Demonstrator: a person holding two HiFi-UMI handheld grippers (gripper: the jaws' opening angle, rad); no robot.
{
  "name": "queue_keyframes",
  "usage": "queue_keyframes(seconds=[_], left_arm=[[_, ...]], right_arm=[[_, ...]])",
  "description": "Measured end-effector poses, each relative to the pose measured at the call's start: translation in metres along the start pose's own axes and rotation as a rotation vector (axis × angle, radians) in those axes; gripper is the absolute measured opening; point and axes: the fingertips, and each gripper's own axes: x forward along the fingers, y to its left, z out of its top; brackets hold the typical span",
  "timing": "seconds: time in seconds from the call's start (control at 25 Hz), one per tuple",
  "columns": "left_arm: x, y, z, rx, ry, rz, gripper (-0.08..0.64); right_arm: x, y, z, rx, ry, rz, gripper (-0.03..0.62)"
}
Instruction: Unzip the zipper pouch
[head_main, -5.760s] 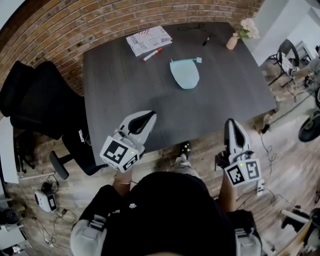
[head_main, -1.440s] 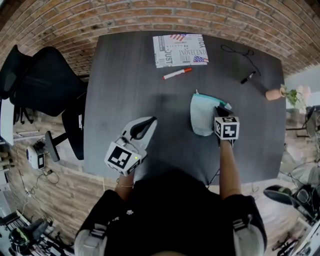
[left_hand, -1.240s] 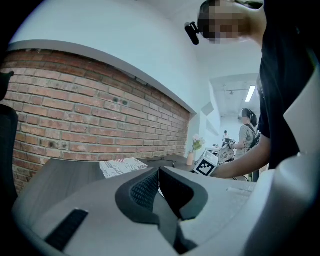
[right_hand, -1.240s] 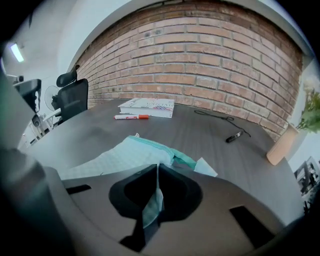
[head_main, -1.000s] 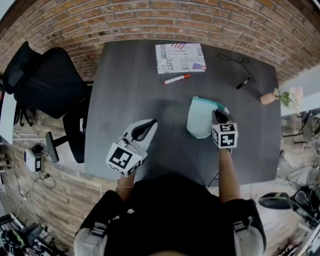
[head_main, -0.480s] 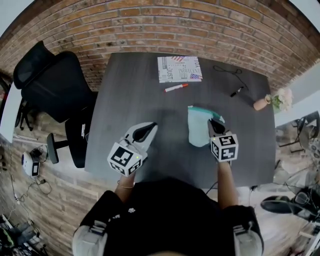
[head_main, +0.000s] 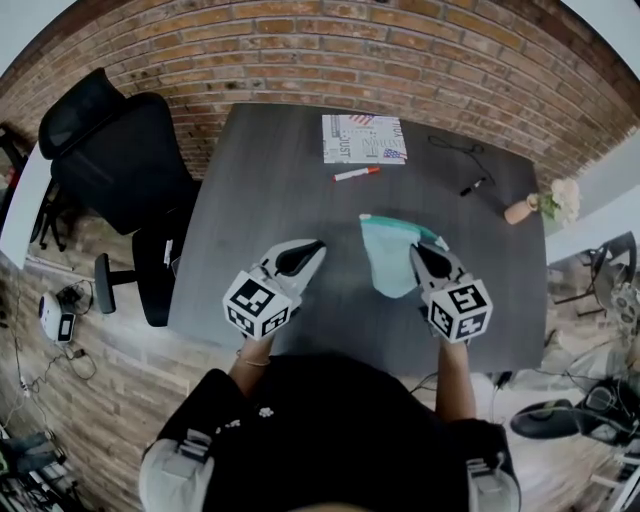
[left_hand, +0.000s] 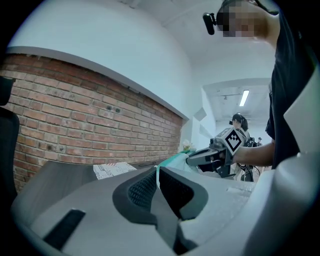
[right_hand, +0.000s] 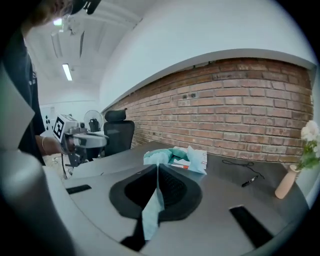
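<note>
The teal zipper pouch (head_main: 385, 262) lies over the middle of the dark table (head_main: 270, 190). My right gripper (head_main: 420, 250) is shut on the pouch's right edge. In the right gripper view a strip of teal fabric (right_hand: 152, 210) is pinched between the jaws, and the rest of the pouch (right_hand: 167, 156) bunches up just past the tips. My left gripper (head_main: 312, 246) hovers to the left of the pouch, apart from it and shut on nothing. In the left gripper view its jaws (left_hand: 158, 170) meet, with the pouch (left_hand: 172, 159) and the right gripper (left_hand: 210, 155) beyond them.
At the table's far side lie a printed sheet (head_main: 364, 138), a red-capped marker (head_main: 356, 173), a black pen (head_main: 473, 186) and a thin cable (head_main: 455, 145). A small vase with flowers (head_main: 530, 205) stands at the right edge. A black office chair (head_main: 110, 150) stands to the left.
The right gripper has drawn back toward the person with the pouch's edge in its jaws, and the pouch has shifted with it. The left gripper has edged up toward the pouch.
</note>
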Motion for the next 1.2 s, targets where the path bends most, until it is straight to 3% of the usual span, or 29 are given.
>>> queue_keyframes(seconds=[0.32, 0.44, 0.88, 1.04, 1.2], left_arm=[[0.0, -0.008, -0.006, -0.062, 0.024, -0.068, 0.008], [0.0, -0.011, -0.009, -0.096, 0.036, -0.101, 0.087], [-0.004, -0.013, -0.009, -0.205, 0.019, -0.182, 0.137], [-0.006, -0.009, -0.004, -0.245, -0.01, -0.191, 0.125], [-0.009, -0.009, 0.0, -0.216, -0.025, -0.188, 0.032]], right_arm=[[-0.022, 0.041, 0.031, 0.043, -0.108, 0.135, 0.007], [-0.025, 0.055, 0.038, 0.047, -0.126, 0.17, 0.008], [-0.025, 0.097, 0.046, 0.037, -0.15, 0.32, 0.008], [-0.021, 0.102, 0.043, 0.034, -0.144, 0.334, 0.008], [-0.015, 0.099, 0.036, 0.05, -0.129, 0.314, 0.008]])
